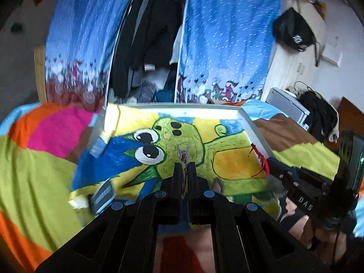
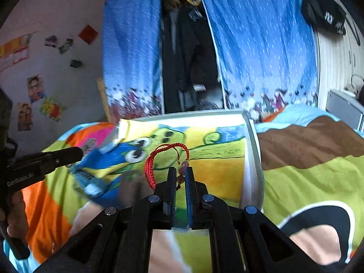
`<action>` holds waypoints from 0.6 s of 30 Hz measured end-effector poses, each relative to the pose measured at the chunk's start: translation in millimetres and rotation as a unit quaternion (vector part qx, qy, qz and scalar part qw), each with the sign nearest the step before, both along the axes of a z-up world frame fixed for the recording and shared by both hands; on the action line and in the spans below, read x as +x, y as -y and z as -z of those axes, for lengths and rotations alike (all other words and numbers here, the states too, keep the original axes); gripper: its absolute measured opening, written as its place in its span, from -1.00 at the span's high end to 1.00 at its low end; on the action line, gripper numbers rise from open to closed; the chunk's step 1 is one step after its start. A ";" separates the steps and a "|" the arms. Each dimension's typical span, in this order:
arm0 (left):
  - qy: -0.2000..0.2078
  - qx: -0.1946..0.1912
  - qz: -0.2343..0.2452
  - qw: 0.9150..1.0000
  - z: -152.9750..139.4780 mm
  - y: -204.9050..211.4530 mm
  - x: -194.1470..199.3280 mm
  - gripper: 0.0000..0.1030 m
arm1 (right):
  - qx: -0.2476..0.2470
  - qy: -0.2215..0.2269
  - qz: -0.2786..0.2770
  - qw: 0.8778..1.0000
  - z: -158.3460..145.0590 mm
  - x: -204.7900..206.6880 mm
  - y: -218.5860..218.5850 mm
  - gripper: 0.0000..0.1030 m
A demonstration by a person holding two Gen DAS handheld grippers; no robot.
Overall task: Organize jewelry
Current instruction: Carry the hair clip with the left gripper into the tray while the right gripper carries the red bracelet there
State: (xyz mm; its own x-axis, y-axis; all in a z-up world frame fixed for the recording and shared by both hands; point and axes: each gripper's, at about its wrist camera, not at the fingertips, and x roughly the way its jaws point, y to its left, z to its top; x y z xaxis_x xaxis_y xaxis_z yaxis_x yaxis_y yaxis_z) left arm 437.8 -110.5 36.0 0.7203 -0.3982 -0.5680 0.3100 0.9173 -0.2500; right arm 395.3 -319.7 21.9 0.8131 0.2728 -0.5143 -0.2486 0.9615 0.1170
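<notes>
My left gripper (image 1: 184, 166) is shut on a small silver hair clip (image 1: 182, 153) and holds it over the painted tray (image 1: 259, 132) with the green cartoon drawing. My right gripper (image 2: 180, 173) is shut on the beads of a red braided bracelet (image 2: 150, 170), whose loop hangs out to the left above the tray (image 2: 250, 157). In the left wrist view the bracelet (image 1: 261, 159) and the right gripper (image 1: 273, 170) show at the tray's right rim. The left gripper (image 2: 77, 152) shows at the left in the right wrist view.
The tray lies on a bed with a bright patchwork blanket (image 1: 34, 182). A blue comb-like piece (image 1: 102, 193) and a pale blue item (image 1: 99, 145) lie at the tray's left side. Blue curtains (image 1: 227, 45) and an open wardrobe stand behind.
</notes>
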 end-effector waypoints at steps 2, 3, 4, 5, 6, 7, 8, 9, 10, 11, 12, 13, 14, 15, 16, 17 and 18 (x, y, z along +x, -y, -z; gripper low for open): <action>-0.016 -0.001 -0.003 1.000 9.6 1.7 15.7 0.95 | -0.005 -0.030 0.009 0.999 9.6 21.9 2.2 0.85; -0.021 0.001 -0.005 1.000 13.6 2.3 21.3 0.95 | -0.008 -0.040 0.011 0.999 14.1 25.7 2.3 0.85; -0.029 -0.002 -0.005 1.000 18.1 2.6 27.3 0.95 | -0.012 -0.050 0.014 0.999 20.1 30.8 2.9 0.85; -0.036 -0.004 -0.005 0.999 20.2 3.3 32.5 0.95 | -0.017 -0.059 0.016 0.998 25.3 34.5 2.4 0.85; -0.042 -0.006 -0.007 0.999 23.7 3.6 35.3 0.95 | -0.023 -0.069 0.017 0.997 30.8 38.9 2.0 0.85; -0.048 -0.007 -0.005 0.999 26.7 4.0 38.1 0.95 | -0.027 -0.073 0.018 0.997 34.0 40.8 1.6 0.85; -0.052 -0.006 -0.005 0.999 29.5 4.2 39.9 0.95 | -0.031 -0.078 0.018 0.996 37.6 42.2 1.2 0.85; -0.055 -0.007 -0.004 0.998 31.8 5.8 40.3 0.95 | -0.035 -0.082 0.018 0.996 40.9 43.4 1.2 0.85; -0.060 -0.007 -0.002 0.998 34.5 6.5 41.8 0.95 | -0.039 -0.085 0.018 0.995 42.9 43.9 1.5 0.85; -0.064 -0.006 -0.001 0.998 36.3 7.7 42.4 0.95 | -0.041 -0.087 0.019 0.995 45.4 44.0 2.0 0.85; -0.069 -0.003 0.000 0.998 39.2 8.6 43.4 0.95 | -0.042 -0.089 0.020 0.995 48.2 44.6 3.1 0.85; -0.074 -0.001 0.001 0.997 42.1 9.2 44.6 0.95 | -0.042 -0.090 0.020 0.995 49.5 44.9 2.4 0.85; -0.077 0.000 0.002 0.997 43.5 10.3 45.3 0.95 | -0.041 -0.092 0.021 0.995 51.4 45.6 3.3 0.85; -0.079 0.002 0.002 0.997 45.7 11.1 46.0 0.95 | -0.040 -0.093 0.022 0.995 52.2 45.8 3.3 0.85; -0.082 0.004 0.002 0.997 47.7 12.3 46.3 0.95 | -0.040 -0.094 0.022 0.994 53.5 46.0 3.8 0.85; -0.085 0.004 0.002 0.996 49.0 12.6 46.6 0.95 | -0.041 -0.095 0.023 0.994 54.5 46.1 4.3 0.84; -0.088 0.004 0.003 0.996 50.3 13.1 47.2 0.95 | -0.042 -0.096 0.023 0.994 55.2 44.4 4.2 0.84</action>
State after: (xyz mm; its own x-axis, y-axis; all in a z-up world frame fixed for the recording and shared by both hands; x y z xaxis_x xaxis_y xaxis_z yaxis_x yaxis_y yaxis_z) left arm 485.0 -123.7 -14.3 0.6062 -0.3982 -0.6884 0.2679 0.9173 -0.2947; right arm 439.7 -323.9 -33.2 0.7083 0.1865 -0.6809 -0.1842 0.9799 0.0768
